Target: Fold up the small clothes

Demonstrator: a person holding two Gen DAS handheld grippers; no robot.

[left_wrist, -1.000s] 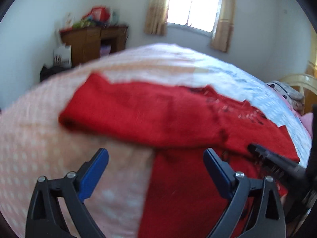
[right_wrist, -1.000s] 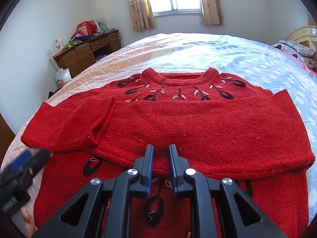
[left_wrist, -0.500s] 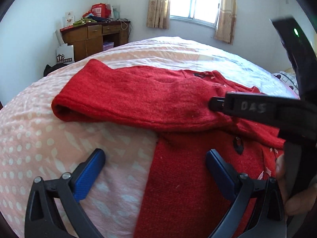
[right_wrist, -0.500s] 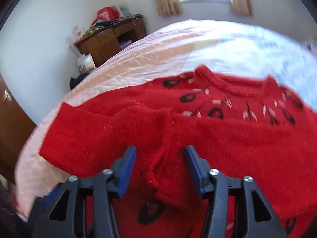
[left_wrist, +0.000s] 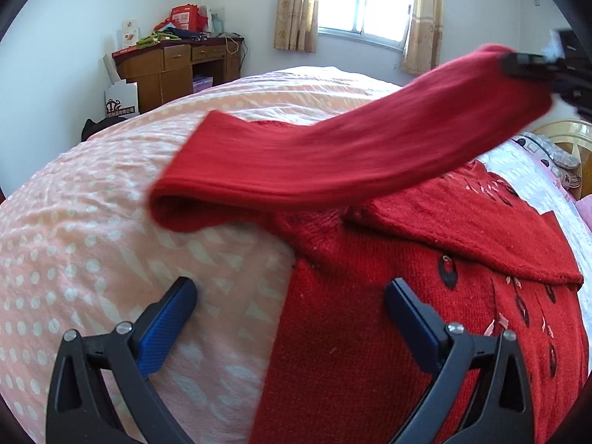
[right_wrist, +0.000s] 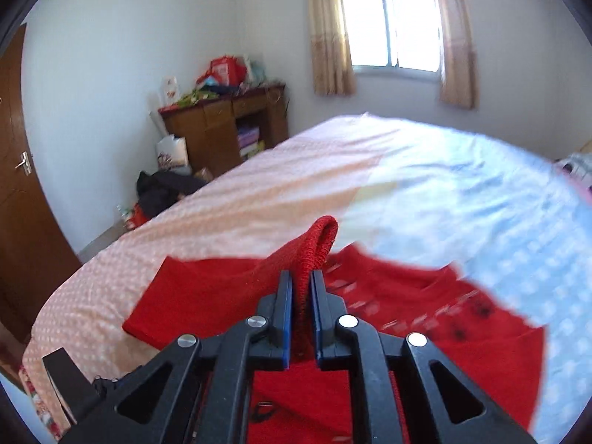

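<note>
A red knitted sweater (left_wrist: pixel 425 314) with dark embroidered motifs lies on the bed. My right gripper (right_wrist: pixel 300 288) is shut on the cuff of its left sleeve (right_wrist: pixel 314 248) and holds it up in the air. In the left wrist view the lifted sleeve (left_wrist: pixel 351 151) stretches up to the right gripper (left_wrist: pixel 532 66) at the upper right. My left gripper (left_wrist: pixel 292 296) is open and empty, low over the sweater's left side edge, with one finger over the sheet and one over the sweater.
The bed (left_wrist: pixel 92 229) has a pink dotted sheet that turns light blue (right_wrist: pixel 462 192) on the far side. A cluttered wooden desk (left_wrist: pixel 177 66) stands by the far wall. A window with curtains (left_wrist: pixel 362 7) is behind. A pillow (left_wrist: pixel 551 151) lies at the right.
My right gripper opened, moved to the left sleeve cuff, shut on it and raised it off the sweater. My left gripper stayed open near the sweater's left edge.
</note>
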